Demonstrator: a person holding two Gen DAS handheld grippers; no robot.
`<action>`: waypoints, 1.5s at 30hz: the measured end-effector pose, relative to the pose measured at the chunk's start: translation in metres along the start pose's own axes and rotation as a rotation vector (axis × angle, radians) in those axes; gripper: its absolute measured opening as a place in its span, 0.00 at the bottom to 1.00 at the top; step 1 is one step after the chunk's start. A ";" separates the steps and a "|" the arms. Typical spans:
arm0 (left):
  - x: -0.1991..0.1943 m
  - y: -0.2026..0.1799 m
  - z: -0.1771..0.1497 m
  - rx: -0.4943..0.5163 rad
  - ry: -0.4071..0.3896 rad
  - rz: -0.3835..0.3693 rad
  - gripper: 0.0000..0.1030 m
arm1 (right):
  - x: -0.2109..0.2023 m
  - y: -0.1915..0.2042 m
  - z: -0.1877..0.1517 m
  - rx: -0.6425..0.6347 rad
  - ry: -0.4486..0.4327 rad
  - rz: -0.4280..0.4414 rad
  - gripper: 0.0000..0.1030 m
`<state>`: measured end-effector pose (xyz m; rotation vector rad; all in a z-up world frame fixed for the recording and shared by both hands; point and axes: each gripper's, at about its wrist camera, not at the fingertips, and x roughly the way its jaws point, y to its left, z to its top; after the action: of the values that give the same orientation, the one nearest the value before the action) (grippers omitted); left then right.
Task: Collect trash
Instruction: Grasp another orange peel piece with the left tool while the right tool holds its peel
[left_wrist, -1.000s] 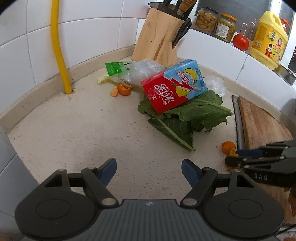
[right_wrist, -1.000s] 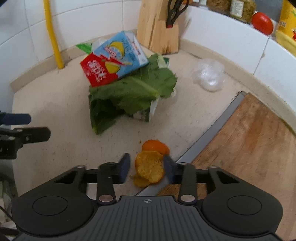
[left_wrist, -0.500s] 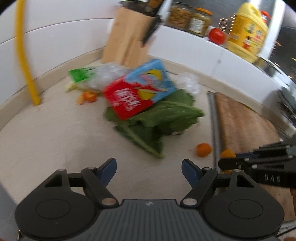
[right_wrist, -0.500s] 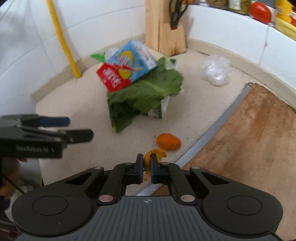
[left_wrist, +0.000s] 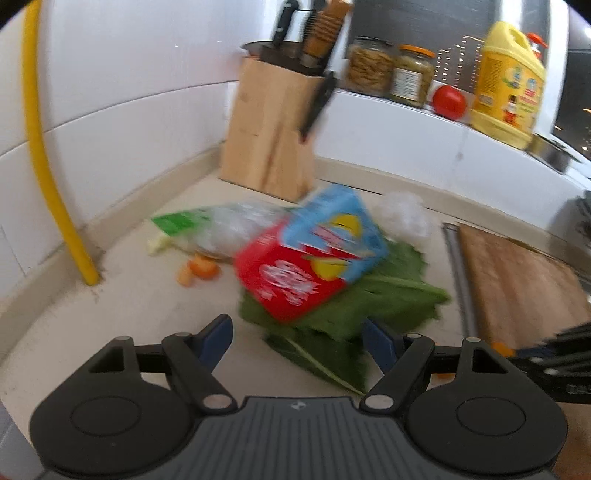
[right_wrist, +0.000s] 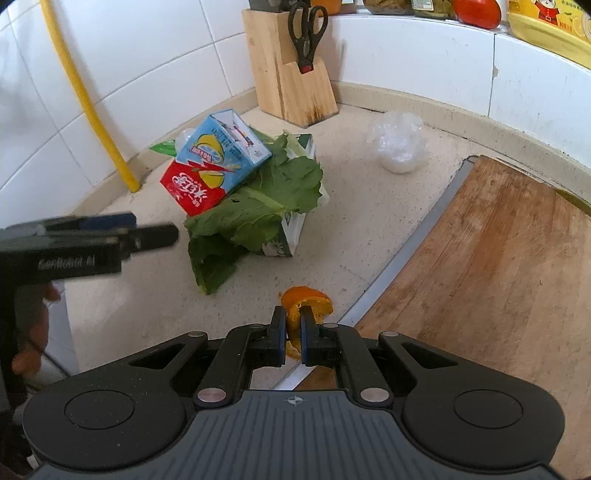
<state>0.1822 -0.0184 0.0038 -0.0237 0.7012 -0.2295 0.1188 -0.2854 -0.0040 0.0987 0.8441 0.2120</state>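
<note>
My right gripper (right_wrist: 293, 318) is shut on a curled orange peel (right_wrist: 314, 301), which sticks out past the fingertips just above the counter, beside the cutting board's metal edge. A red and blue drink carton (right_wrist: 218, 166) lies tilted on green leaves (right_wrist: 258, 210) that cover a white and green carton (right_wrist: 295, 229). My left gripper (left_wrist: 297, 336) stands open with nothing between its fingers, close in front of the red and blue carton (left_wrist: 310, 262) and the leaves (left_wrist: 351, 310). That view is blurred. More orange peel bits (left_wrist: 201, 267) lie beside a clear bag with a green label (left_wrist: 221, 229).
A crumpled clear plastic wad (right_wrist: 397, 142) lies near the back wall. The wooden cutting board (right_wrist: 498, 258) fills the right side. A knife block (right_wrist: 291, 74) stands in the corner, with a yellow pipe (right_wrist: 88, 99) at the left wall. Jars, a tomato and a yellow bottle (left_wrist: 509, 81) sit on the ledge.
My right gripper closed on the orange peel and lifted it slightly off the counter. My left gripper moved closer to the carton and leaves and stayed open.
</note>
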 end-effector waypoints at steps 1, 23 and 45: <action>0.004 0.006 0.001 -0.015 0.013 0.007 0.70 | 0.000 -0.001 0.001 0.001 -0.001 0.003 0.10; 0.058 -0.107 -0.022 0.289 0.180 -0.315 0.37 | -0.018 -0.046 -0.009 0.097 -0.030 -0.093 0.11; 0.006 -0.062 -0.037 0.164 0.174 -0.164 0.14 | 0.006 0.019 -0.011 -0.014 0.000 0.050 0.11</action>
<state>0.1500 -0.0781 -0.0225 0.0966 0.8522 -0.4498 0.1114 -0.2657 -0.0122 0.1072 0.8406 0.2647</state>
